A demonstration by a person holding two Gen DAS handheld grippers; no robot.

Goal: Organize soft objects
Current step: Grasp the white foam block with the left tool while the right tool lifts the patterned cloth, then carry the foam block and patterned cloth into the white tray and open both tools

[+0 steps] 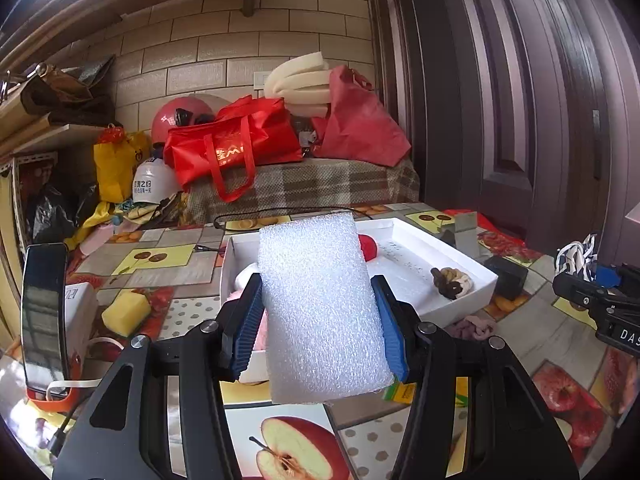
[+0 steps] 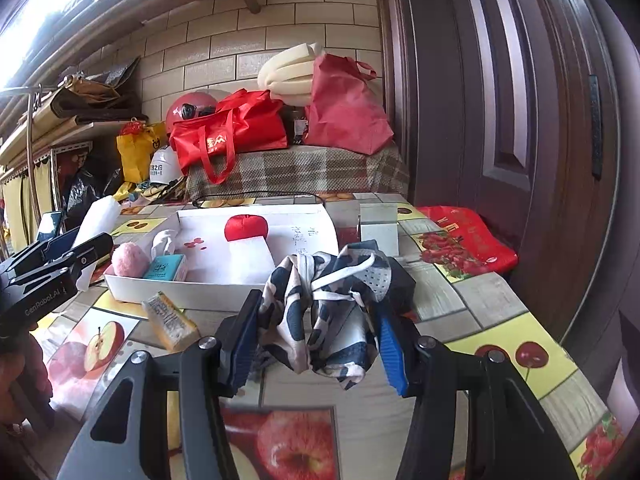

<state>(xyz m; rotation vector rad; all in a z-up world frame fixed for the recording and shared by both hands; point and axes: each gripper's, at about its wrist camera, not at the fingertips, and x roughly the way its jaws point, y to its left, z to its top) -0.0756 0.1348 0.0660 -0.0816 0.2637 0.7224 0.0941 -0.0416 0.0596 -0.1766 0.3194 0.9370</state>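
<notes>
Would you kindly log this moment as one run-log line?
left tool: shut on foam block | right tool: shut on patterned cloth | white tray: ahead, holds soft items

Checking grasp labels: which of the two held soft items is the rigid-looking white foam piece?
The white foam block in the left gripper; the right gripper holds a crumpled patterned cloth.

Clearance around the jaws

Left jaws: filled by the white foam block (image 1: 322,312); white tray (image 1: 460,254) directly ahead beneath it, upright phone (image 1: 44,312) far left. Right jaws: filled by the patterned cloth (image 2: 324,312); bare tablecloth (image 2: 472,292) to their right, yellow packet (image 2: 170,320) left.
</notes>
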